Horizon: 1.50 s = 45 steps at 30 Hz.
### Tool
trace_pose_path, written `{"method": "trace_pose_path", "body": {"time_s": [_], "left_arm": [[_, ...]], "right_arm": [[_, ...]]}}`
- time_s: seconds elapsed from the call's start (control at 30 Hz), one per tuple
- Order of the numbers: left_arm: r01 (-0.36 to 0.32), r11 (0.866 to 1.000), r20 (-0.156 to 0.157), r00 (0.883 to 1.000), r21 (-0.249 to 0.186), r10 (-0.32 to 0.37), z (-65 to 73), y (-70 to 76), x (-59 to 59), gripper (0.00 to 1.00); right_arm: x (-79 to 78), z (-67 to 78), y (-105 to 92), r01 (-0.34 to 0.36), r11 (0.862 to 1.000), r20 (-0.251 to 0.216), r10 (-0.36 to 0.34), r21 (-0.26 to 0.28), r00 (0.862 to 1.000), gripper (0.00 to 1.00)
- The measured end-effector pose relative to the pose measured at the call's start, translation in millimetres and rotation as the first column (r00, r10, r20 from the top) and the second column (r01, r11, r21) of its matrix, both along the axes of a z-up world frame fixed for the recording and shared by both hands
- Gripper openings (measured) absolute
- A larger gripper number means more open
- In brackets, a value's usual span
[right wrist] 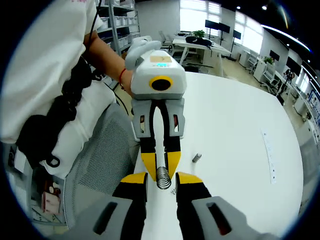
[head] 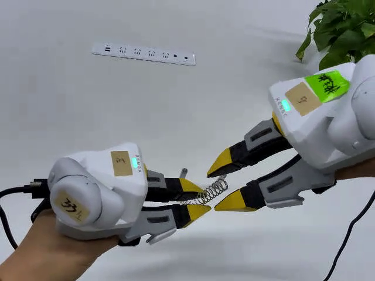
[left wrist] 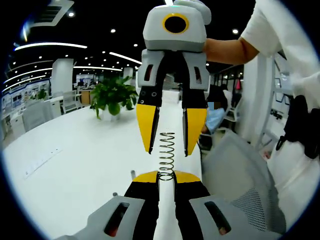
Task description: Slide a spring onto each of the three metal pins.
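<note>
A small coiled metal spring point(head: 212, 191) is held out level from the yellow tips of my left gripper point(head: 204, 199), which is shut on its near end. In the left gripper view the spring point(left wrist: 166, 152) rises from that gripper point(left wrist: 165, 176). My right gripper point(head: 213, 191) faces it from the right, open, with its fingers on either side of the spring's free end and apart from it. In the right gripper view the spring point(right wrist: 163, 177) shows end-on between the right gripper point(right wrist: 161, 179) tips. One short metal pin point(head: 183, 172) point(right wrist: 196, 158) stands on the white table just behind the left gripper.
A white power strip point(head: 143, 52) lies at the far side of the table point(head: 117, 117). A green plant point(head: 340, 29) stands at the far right corner. A black cable point(head: 351, 234) trails from the right gripper. A mesh chair point(right wrist: 95, 165) stands beside the table edge.
</note>
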<state>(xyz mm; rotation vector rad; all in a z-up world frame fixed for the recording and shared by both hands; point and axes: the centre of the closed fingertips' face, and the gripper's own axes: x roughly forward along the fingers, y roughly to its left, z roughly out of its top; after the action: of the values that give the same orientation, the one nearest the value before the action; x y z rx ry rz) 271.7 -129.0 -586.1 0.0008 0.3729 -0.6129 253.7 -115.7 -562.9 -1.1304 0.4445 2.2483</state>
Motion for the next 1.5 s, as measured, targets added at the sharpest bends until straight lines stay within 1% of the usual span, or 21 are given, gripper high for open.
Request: {"method": "trace_pose_path", "body": {"time_s": [0.07,0.17,0.27,0.43,0.53,0.83,1.13,1.5], "left_arm": [[-0.001,1.0,0.002,1.0,-0.002,0.001,0.0,0.3,-0.6,0.1],[-0.005,1.0,0.004,1.0,-0.003,0.005,-0.1,1.8,-1.7,0.1],[-0.006,1.0,0.006,1.0,-0.002,0.006,0.3,2.7,-2.2,0.1],[-0.008,1.0,0.011,1.0,-0.005,0.008,1.4,4.3,-1.9,0.1],[-0.008,1.0,0.012,1.0,-0.008,0.008,1.3,5.3,-1.9,0.1],[-0.002,1.0,0.015,1.0,-0.011,0.003,1.2,6.2,-0.3,0.1],[-0.003,1.0,0.026,1.0,-0.006,0.003,2.7,6.6,0.7,0.1],[-0.016,1.0,0.031,0.999,-0.015,0.016,5.8,8.6,-1.2,0.11]], "right_arm": [[-1.7,-1.0,1.2,-0.014,1.0,0.004,0.014,-0.011,1.0,0.21],[-3.3,-4.9,2.1,-0.063,0.998,0.036,0.064,-0.032,0.997,0.19],[-5.2,-6.3,1.2,-0.09,0.995,0.05,0.092,-0.049,0.995,0.18],[-4.4,-6.1,2.8,-0.107,0.993,0.062,0.111,-0.055,0.992,0.15],[-2.6,-6.2,3.4,-0.116,0.992,0.077,0.12,-0.056,0.99,0.13],[-3.6,-4.0,4.5,-0.11,0.992,0.077,0.114,-0.054,0.991,0.12],[-3.0,-1.9,6.3,-0.1,0.994,0.083,0.104,-0.045,0.991,0.12],[-6.3,-0.3,10.5,-0.075,0.996,0.069,0.077,-0.038,0.995,0.12]]}}
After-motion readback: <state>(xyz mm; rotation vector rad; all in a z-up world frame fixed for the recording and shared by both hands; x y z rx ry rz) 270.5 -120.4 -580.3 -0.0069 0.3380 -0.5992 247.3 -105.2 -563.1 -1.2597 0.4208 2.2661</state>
